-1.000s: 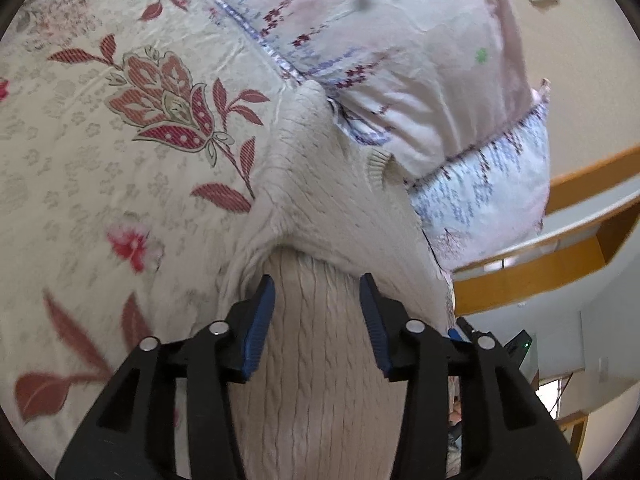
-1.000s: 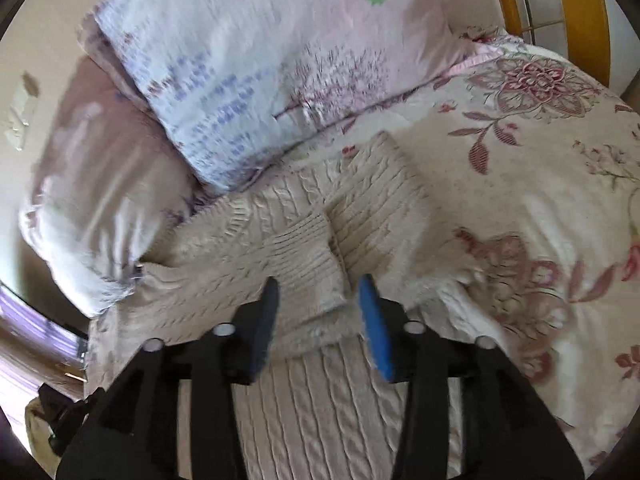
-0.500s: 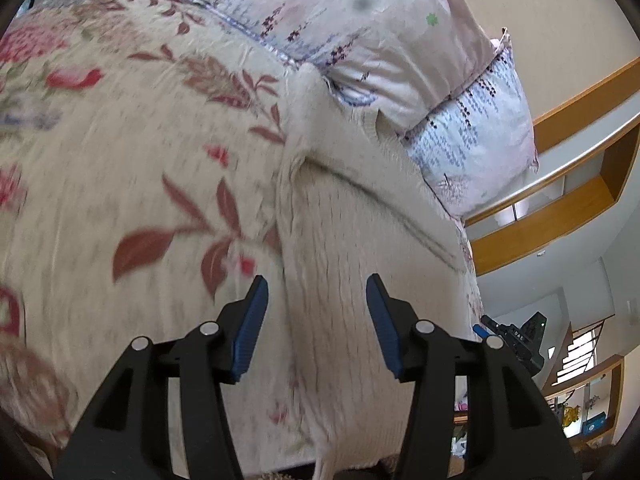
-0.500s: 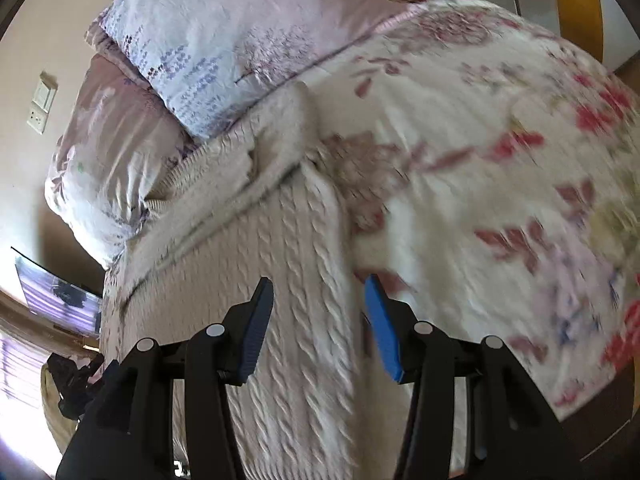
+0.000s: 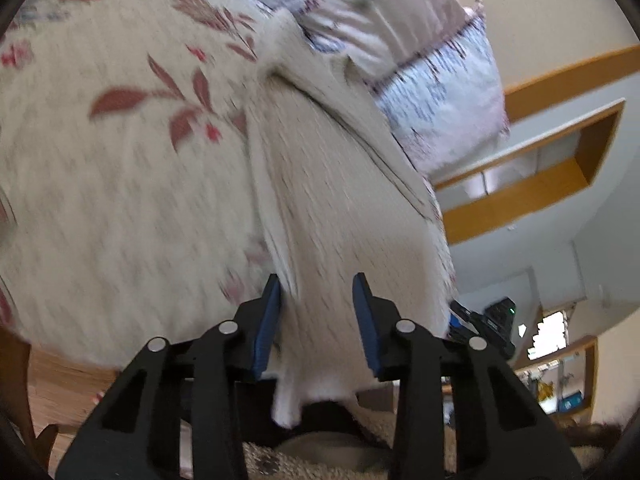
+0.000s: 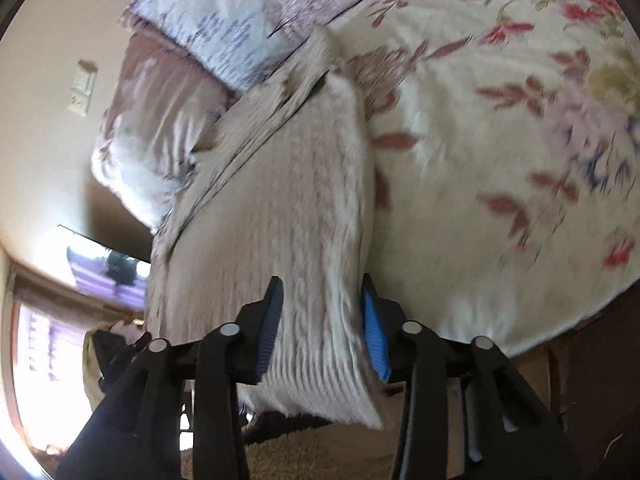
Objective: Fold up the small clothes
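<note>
Left wrist view shows us the sweater (image 5: 332, 184) lying long and flat on the bed (image 5: 120, 200). Its top end is far off by the pillows (image 5: 440, 92), and its bottom end is right here at the near edge of the bed, where it hangs a little way over. So the long way of the sweater runs straight away from us, from the tongs to the pillows.

The left tongs (image 5: 316, 280) sit at the bottom left corner of the sweater. The sweater's left side touches the left blue pad, and the rest of it spreads off to the right. The jaws are partly spread and have just been closing, with the knit cloth between them. We do not see them squeeze it yet.

In the right wrist view the right tongs (image 6: 321, 284) sit at the bottom right corner. Here the sweater (image 6: 280, 200) has its thick right side against the right pad and spreads off to the left. These jaws are partly spread too and have just been closing around the cloth, but we see no firm pinch.

Each hand is nearest its own corner, so we think both should pinch, lift the bottom end together, and carry it straight up the bed (image 6: 480, 200) toward the pillows (image 6: 224, 12)
</note>
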`<state>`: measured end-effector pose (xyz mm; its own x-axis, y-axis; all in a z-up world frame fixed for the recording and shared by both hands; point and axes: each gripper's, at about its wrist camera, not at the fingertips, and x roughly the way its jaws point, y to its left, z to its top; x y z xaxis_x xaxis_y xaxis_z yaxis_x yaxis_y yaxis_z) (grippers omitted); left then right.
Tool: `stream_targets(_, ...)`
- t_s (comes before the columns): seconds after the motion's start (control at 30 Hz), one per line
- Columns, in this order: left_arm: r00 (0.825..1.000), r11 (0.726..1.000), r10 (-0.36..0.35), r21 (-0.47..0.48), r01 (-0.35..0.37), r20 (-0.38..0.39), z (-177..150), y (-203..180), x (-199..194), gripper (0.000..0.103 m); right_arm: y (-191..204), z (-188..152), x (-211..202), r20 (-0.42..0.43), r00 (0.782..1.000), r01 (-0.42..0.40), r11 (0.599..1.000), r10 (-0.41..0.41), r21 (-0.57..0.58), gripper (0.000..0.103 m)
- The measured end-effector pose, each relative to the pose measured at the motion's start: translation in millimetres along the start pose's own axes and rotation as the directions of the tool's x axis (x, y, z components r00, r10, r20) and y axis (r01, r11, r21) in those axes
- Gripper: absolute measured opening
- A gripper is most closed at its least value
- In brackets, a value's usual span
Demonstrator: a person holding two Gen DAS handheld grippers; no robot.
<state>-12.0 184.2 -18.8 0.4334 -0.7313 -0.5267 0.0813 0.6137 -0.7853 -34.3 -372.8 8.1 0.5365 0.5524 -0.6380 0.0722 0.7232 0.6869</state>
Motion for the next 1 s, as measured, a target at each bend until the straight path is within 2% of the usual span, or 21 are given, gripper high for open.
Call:
stream_targets(0.23,0.995,0.997,-0.067,0.038,0.070,-0.070,-28,-7,9,0.032,5,-27,2,-0.055,0.997,-0.061,0.997,0.059,-0.040,0.020)
stream_targets(0.5,0.990,0.993,-0.083,0.079,0.092,-0.116,-38,-16,16,0.032,16,-37,-2,-0.061,0.998,-0.039,0.994,0.033,-0.103,0.019)
stream_targets(0.53,0.990,0.993,-0.081,0.081,0.090,-0.118,-38,-16,17,0.031,16,-37,-2,-0.058,0.998,-0.036,0.993,0.030,-0.110,0.015)
stream_targets(0.57,0.990,0.993,-0.076,0.084,0.086,-0.118,-38,-16,17,0.023,18,-37,-3,-0.045,0.999,-0.028,0.992,0.023,-0.122,0.011)
stream_targets(0.6,0.991,0.993,-0.071,0.087,0.081,-0.118,-35,-17,19,0.012,21,-37,-4,-0.023,1.000,-0.013,0.990,0.010,-0.138,0.010)
stream_targets(0.67,0.993,0.992,-0.060,0.100,0.071,-0.103,-33,-20,18,0.007,30,-36,-7,0.023,1.000,0.009,0.985,-0.006,-0.170,0.008)
stream_targets(0.77,0.996,0.990,-0.051,0.129,0.059,-0.069,-27,-27,13,0.007,45,-32,-19,0.127,0.991,0.058,0.970,-0.029,-0.237,0.008)
stream_targets(0.9,1.000,0.985,-0.020,0.170,0.020,-0.004,-14,-36,4,0.006,62,-27,-36,0.288,0.956,0.141,0.942,-0.050,-0.305,0.008)
stream_targets(1.0,0.998,0.985,-0.006,0.174,-0.004,0.055,-1,-38,-6,0.006,65,-21,-44,0.377,0.925,0.178,0.937,-0.054,-0.302,0.007)
